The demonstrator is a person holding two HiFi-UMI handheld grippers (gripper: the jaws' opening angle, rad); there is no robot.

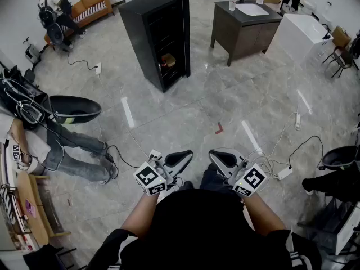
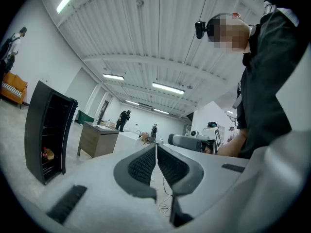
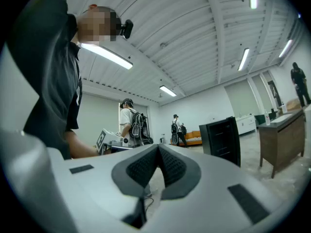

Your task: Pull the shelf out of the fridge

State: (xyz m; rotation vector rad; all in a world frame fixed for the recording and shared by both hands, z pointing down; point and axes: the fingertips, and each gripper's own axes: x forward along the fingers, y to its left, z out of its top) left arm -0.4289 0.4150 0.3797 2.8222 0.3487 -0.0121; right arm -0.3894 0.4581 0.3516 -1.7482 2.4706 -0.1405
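A: What's in the fridge [image 1: 147, 38]?
B: Too dark & small. Sth orange [image 1: 168, 60] inside, can't tell what.
A: Person at left?
B: Mostly legs [image 1: 73, 138] show, rest cut off by pic edge.

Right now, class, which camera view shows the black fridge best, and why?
The head view: the fridge stands whole from above, door open, an orange item inside. The left gripper view shows the fridge at its left edge, open front visible. The right gripper view shows it small and distant.
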